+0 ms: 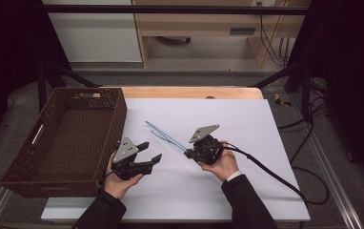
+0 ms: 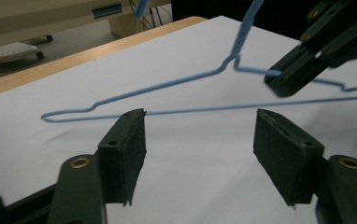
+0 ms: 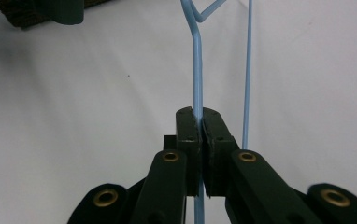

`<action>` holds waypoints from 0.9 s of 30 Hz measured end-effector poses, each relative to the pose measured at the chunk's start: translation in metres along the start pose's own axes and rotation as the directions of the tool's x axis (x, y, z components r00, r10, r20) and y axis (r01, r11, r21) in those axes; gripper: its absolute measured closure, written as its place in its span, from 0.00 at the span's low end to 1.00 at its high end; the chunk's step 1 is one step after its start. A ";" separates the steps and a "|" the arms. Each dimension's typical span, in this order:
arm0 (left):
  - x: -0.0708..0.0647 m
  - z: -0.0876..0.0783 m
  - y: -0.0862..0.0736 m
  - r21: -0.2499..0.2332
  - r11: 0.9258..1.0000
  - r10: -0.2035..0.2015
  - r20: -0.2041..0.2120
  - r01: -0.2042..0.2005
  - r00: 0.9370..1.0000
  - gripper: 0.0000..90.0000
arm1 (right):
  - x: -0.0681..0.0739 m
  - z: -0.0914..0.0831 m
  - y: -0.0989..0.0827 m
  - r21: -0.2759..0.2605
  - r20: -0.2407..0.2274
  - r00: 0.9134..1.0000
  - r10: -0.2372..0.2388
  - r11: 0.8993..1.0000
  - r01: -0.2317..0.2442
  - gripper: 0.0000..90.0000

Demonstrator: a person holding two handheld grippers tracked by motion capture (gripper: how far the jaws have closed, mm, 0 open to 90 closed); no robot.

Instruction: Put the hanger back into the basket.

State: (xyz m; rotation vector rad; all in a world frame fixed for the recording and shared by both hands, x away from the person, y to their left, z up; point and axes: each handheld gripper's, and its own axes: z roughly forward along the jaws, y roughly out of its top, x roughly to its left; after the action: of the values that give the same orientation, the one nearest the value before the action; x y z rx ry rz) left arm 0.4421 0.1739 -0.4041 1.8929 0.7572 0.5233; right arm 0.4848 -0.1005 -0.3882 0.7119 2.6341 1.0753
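Your right gripper (image 1: 187,153) has its jaws clamped on one wire of the blue hanger (image 1: 163,135), which extends toward 10 o'clock above the white counter (image 1: 247,191). Your left gripper (image 1: 154,153) — jaws spread, nothing between them — sits at the hanger's 7 o'clock, beside the brown basket (image 1: 114,125).

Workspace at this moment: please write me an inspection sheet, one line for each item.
Surface: white sheet over a wooden table.
Job's things: blue wire hanger, lifted at one end off the sheet.
Clutter: empty brown woven basket at the left edge.
Grippers: right gripper shut on the hanger wire; left gripper open, hanger beyond its fingers, not between them.
Cables: black cable from the right gripper over the sheet; more on the floor.
Surroundings: black frame, light cabinets behind.
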 end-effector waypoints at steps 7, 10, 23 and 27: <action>-0.001 -0.008 0.014 0.028 0.997 0.073 -0.003 -0.073 0.997 0.28 | -0.003 -0.034 0.000 -0.028 -0.056 0.998 -0.016 1.000 0.014 0.98; -0.003 -0.009 0.022 0.037 0.995 0.096 0.016 -0.097 0.995 0.25 | -0.004 -0.046 -0.001 -0.032 -0.084 0.996 -0.025 0.999 0.022 0.98; -0.023 0.002 0.032 0.155 0.959 0.228 0.072 -0.237 0.971 0.17 | 0.001 -0.053 -0.017 0.002 -0.186 0.982 -0.032 0.999 0.033 0.98; -0.026 0.011 0.031 0.181 0.940 0.280 0.069 -0.288 0.958 0.18 | 0.003 -0.052 -0.019 0.004 -0.207 0.978 -0.031 0.999 0.033 0.98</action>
State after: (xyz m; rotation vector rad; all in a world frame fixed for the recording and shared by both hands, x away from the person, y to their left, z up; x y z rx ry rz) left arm 0.4390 0.1393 -0.3814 2.2017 0.5217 0.6048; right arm 0.4566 -0.1420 -0.3649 0.5852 2.8131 1.1904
